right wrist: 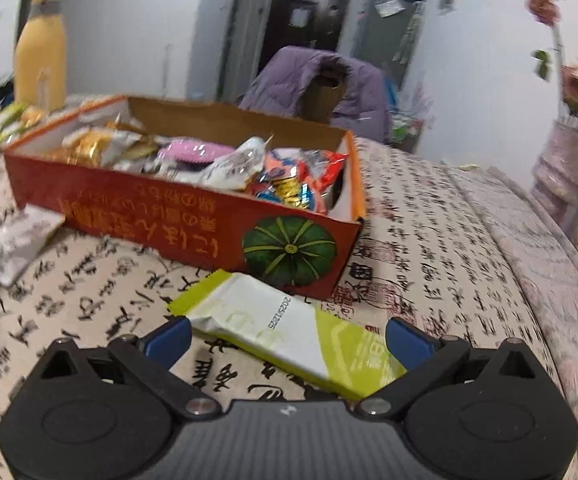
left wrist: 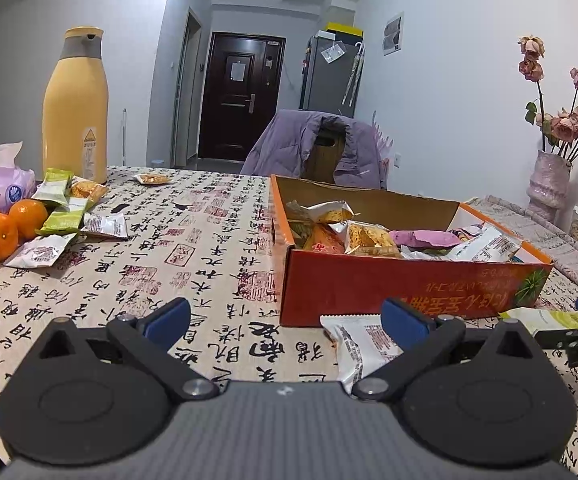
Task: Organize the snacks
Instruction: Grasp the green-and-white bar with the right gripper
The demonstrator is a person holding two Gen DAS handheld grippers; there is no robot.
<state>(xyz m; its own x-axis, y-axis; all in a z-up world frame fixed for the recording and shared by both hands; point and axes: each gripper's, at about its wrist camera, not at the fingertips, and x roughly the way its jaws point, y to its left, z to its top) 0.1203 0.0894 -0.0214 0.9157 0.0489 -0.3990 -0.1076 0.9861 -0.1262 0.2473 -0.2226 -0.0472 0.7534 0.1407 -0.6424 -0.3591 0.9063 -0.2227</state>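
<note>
Green-and-white foil of a snack packet point(right wrist: 289, 334) was seen lying flat on the counter point(right wrist: 429, 240), just before the orange box point(right wrist: 193, 216), between the wide-spread fingers of the right gripper point(right wrist: 287, 338). The left gripper point(left wrist: 287, 320) was likewise held wide, empty, beside a white packet point(left wrist: 363, 346). A slip was judged likely: thin, flat wrappers could be skated over or pinched only at a corner.

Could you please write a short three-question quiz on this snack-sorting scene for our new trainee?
1. True or false: the right gripper is shut on the green and white packet.
2. Which lies nearest the left gripper: (a) the oranges, (b) the white packet, (c) the yellow flask?
3. What is printed on the orange box at its corner?

Key: 1 false, open around it; 2 b; 3 a green pumpkin.
</note>
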